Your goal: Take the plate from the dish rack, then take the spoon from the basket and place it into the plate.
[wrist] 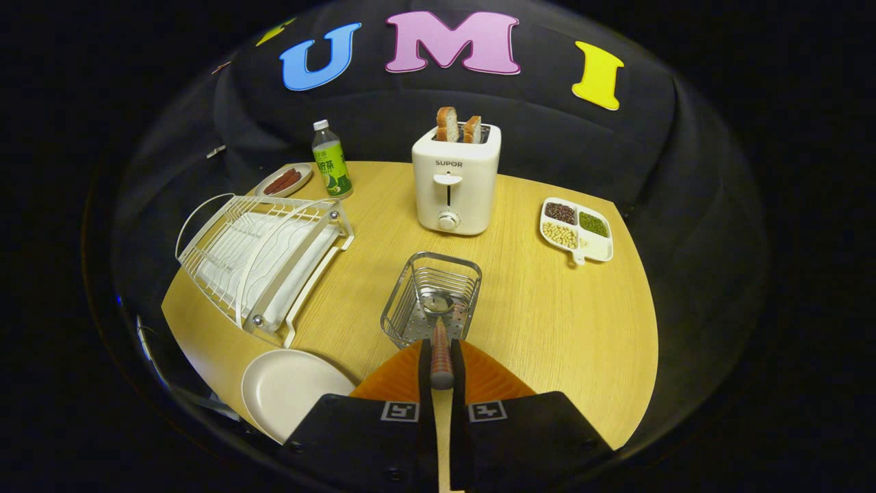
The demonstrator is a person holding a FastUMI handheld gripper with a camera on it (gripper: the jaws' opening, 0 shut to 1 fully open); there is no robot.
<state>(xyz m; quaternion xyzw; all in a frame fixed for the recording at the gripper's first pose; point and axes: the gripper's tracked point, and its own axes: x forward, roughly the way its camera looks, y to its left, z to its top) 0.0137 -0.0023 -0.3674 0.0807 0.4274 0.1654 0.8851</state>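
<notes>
With the claw (pixel 442 363) clamped on the slim striped-handled metal spoon (pixel 441 342), its long axis running straight ahead into the wire basket (pixel 431 298), the round cream plate (pixel 291 390) lies just left on the worktop (pixel 547 308).

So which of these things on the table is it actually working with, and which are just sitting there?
In the job: spoon, its handle clamped by the gripper; wire basket; plate; dish rack.

Just lying about: toaster with bread, bottle, dish of sausages, divided tray of beans.
</notes>
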